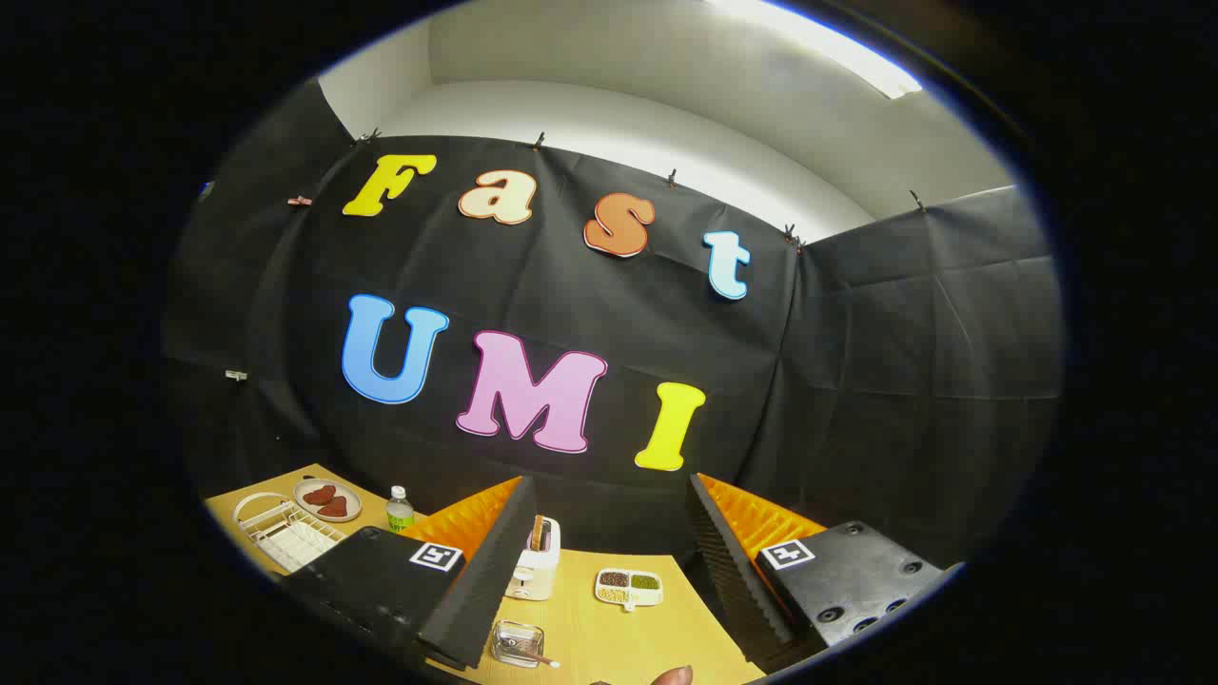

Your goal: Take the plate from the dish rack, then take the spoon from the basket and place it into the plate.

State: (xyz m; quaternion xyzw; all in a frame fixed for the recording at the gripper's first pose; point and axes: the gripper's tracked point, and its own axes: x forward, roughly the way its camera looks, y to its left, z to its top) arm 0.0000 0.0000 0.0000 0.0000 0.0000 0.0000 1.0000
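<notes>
Nearest the camera, the tongs [595, 571] stood wide apart and held nothing, their two black ridged fingers [481, 580] with orange sides reaching forward over the wooden bench [657, 637]. Between the fingers lay a small glass basket [517, 643] with the spoon [542, 656] in it, its handle sticking out toward the right. A fingertip [672, 675] showed just beside the basket, low on the bench. Beyond the basket stood a white toaster [536, 561] with a slice in its slot, and to its right a white divided tray [628, 586] of grains. Well off to the left, past the left finger, sat the white wire dish rack [281, 533], a plate [327, 499] carrying dark red pieces just behind it, and a small bottle [400, 509] with a white cap near both.
</notes>
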